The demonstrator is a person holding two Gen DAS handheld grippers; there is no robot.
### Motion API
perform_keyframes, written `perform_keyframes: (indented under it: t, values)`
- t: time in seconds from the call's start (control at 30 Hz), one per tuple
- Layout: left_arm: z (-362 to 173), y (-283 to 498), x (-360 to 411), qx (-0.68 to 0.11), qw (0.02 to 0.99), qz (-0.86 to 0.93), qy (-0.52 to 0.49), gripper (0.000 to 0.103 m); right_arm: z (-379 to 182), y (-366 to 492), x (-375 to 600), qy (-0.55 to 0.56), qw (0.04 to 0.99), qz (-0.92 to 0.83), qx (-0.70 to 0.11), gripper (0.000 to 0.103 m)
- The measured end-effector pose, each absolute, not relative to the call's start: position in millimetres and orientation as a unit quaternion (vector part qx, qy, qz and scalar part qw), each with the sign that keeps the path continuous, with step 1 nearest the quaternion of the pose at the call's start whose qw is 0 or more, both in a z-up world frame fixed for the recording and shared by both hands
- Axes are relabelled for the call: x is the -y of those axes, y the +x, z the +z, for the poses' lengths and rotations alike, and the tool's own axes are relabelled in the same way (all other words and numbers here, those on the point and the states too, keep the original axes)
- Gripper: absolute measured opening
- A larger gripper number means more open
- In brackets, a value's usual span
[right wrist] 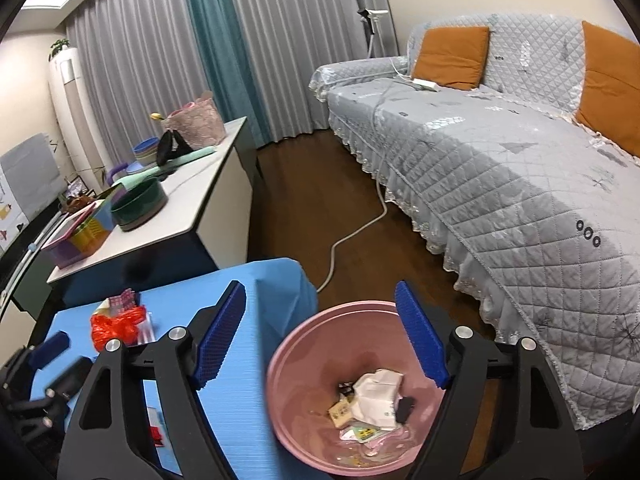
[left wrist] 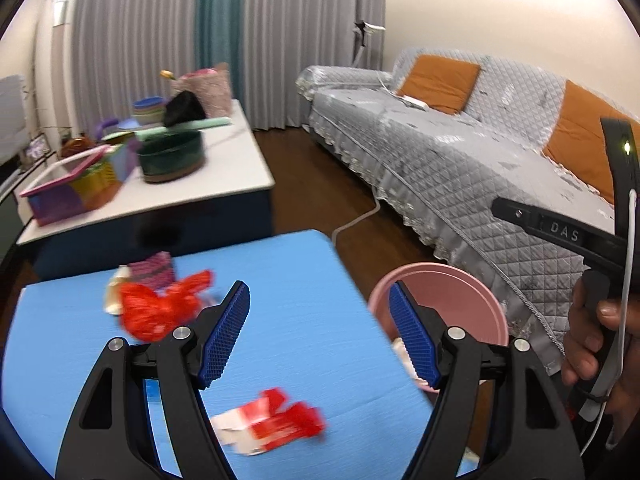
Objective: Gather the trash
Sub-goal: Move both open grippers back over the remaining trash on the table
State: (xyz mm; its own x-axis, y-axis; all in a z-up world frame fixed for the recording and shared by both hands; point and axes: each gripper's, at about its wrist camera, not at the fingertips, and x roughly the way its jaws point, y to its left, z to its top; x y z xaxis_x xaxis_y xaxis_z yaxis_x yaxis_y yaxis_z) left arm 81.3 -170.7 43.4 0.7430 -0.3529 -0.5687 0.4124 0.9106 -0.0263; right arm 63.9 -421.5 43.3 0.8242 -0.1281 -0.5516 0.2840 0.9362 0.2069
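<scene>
On a blue table (left wrist: pixel 312 280), red crumpled trash (left wrist: pixel 160 312) and a red-white wrapper (left wrist: pixel 272 420) lie under the empty, wide-open left gripper (left wrist: pixel 320 336); right gripper (right wrist: pixel 320 336), open too, hovers over the pink bin (right wrist: pixel 304 400). Next probably calls for closing on the wrapper

Round pink plastic bin (right wrist: pixel 320 380): pink all over, white crumpled paper (right wrist: pixel 376 396) at centre. Flat blue table cover (left wrist: pixel 300 320): plain sky blue. Crumpled red plastic bag (left wrist: pixel 156 312) at 10 o'clock on it: bright red. Flattened red-and-white wrapper (left wrist: pixel 272 420) at 6 o'clock. Quilted grey sofa cover (right wrist: pixel 500 168): diamond stitch, small dark motifs. Square orange cushion (right wrist: pixel 452 56): plain. Gripper pads (right wrist: pixel 224 340): ribbed blue on black frames. Pleated grey curtains (right wrist: pixel 140 64), teal stripe.
</scene>
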Motion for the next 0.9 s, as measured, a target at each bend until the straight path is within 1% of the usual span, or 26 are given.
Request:
perform_keyframes:
  t: [0.17,0.23,0.47,0.67,0.9]
  values:
    - [57,85,112,-0.287,0.943,-0.166,0.035,0.070,48,65,390,0.138,0.948,-0.081,-0.274,0.072]
    - [60,86,93,-0.286,0.945,-0.153,0.032,0.070,48,66,375,0.132,0.950,-0.063,-0.277,0.068]
    - [60,87,34,-0.286,0.951,-0.111,0.024,0.070,41,67,325,0.119,0.951,-0.011,-0.285,0.065]
    - [36,90,1,-0.301,0.950,-0.087,-0.001,0.070,25,70,294,0.115,0.943,0.027,-0.310,0.063]
    - [-5,110,-18,-0.336,0.939,-0.066,-0.030,0.070,-7,76,260,0.078,0.931,0.060,-0.351,0.063]
